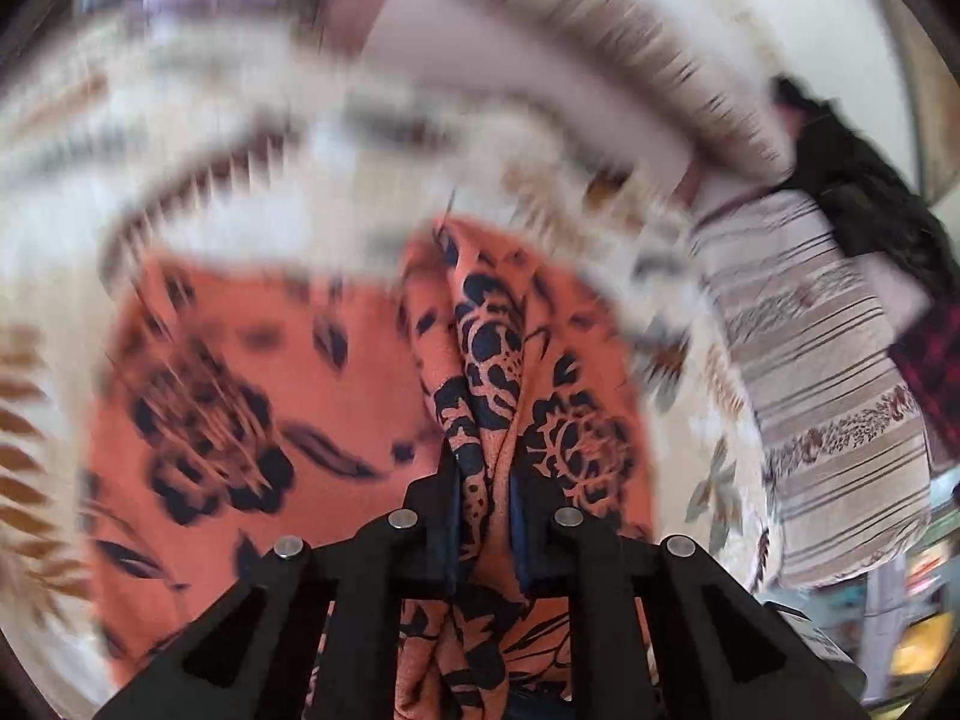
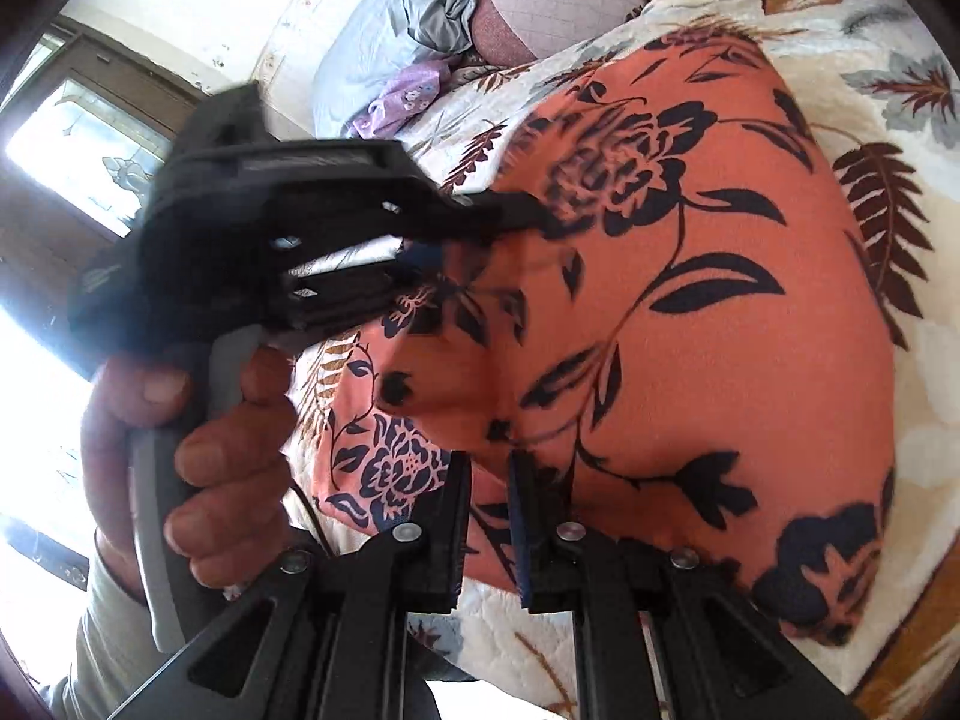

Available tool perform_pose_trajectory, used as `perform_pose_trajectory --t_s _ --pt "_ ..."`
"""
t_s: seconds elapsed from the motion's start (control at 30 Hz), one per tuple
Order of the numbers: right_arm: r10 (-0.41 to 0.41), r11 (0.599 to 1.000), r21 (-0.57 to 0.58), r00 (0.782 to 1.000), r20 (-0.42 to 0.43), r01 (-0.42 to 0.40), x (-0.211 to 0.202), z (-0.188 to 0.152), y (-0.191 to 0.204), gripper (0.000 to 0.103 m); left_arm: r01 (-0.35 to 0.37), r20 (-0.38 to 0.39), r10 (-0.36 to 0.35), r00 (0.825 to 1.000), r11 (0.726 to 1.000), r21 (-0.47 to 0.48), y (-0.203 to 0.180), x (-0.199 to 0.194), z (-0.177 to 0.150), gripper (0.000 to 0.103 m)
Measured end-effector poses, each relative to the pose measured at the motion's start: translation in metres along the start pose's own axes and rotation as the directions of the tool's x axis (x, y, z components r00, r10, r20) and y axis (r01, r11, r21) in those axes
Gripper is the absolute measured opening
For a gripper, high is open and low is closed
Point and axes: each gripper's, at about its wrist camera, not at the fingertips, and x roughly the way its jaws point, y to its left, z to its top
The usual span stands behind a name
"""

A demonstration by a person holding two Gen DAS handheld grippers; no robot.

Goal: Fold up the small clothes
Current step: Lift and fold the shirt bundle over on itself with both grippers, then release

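Note:
An orange garment with dark floral print (image 1: 252, 372) lies on a leaf-patterned bedspread (image 1: 240, 180). My left gripper (image 1: 485, 468) is shut on a bunched fold of it, lifted off the bed. In the right wrist view the same garment (image 2: 720, 300) spreads to the right. My right gripper (image 2: 487, 480) is shut on its near edge. The left gripper (image 2: 510, 216), held in a hand, shows at the left of that view, pinching the cloth's far-left edge. The left wrist view is motion-blurred.
A striped bolster pillow (image 1: 822, 384) lies at the right, with dark clothes (image 1: 864, 192) beyond it. A purple cloth (image 2: 402, 99) and a grey pillow (image 2: 414, 12) lie at the far end of the bed. A window (image 2: 78, 144) is at the left.

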Motion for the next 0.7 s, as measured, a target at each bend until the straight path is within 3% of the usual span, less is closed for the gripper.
perform_pose_trajectory --t_s 0.07,0.13,0.2,0.27,0.33,0.37,0.6,0.7 --pt "-0.012 1.000 -0.025 1.000 0.011 0.012 -0.014 -0.006 0.009 0.016 -0.041 0.158 0.033 0.987 0.998 0.046 -0.009 -0.046 -0.011 0.014" --pt "-0.014 0.999 -0.050 1.000 0.022 0.015 -0.024 -0.010 0.017 0.016 -0.108 0.218 0.095 0.971 0.993 0.045 0.003 -0.068 -0.029 0.014" --pt "-0.015 0.998 -0.066 1.000 0.015 0.016 -0.028 -0.014 0.023 0.017 -0.187 0.141 0.186 0.972 0.982 -0.004 0.040 -0.048 -0.044 0.014" --pt "-0.031 0.995 -0.090 0.999 -0.009 0.030 -0.022 -0.016 0.027 0.019 -0.210 -0.093 0.197 0.976 0.964 -0.162 0.098 -0.003 -0.061 0.014" --pt "-0.051 0.994 -0.102 0.998 -0.040 0.046 -0.016 -0.023 0.027 0.019 -0.062 -0.043 0.052 0.998 0.954 -0.293 0.126 -0.011 -0.068 0.015" --pt "-0.057 0.993 -0.102 0.997 -0.045 0.052 -0.015 -0.027 0.027 0.019 -0.046 -0.048 0.033 0.998 0.947 -0.317 0.127 -0.015 -0.064 0.015" --pt "-0.070 0.996 -0.053 0.997 -0.040 0.068 -0.025 -0.039 0.012 0.020 -0.054 -0.061 0.039 0.997 0.961 -0.272 0.120 -0.016 -0.051 0.013" --pt "-0.077 0.996 -0.041 0.996 -0.035 0.075 -0.028 -0.047 0.005 0.020 -0.086 0.068 0.099 0.993 0.982 -0.167 0.103 -0.047 -0.026 0.013"
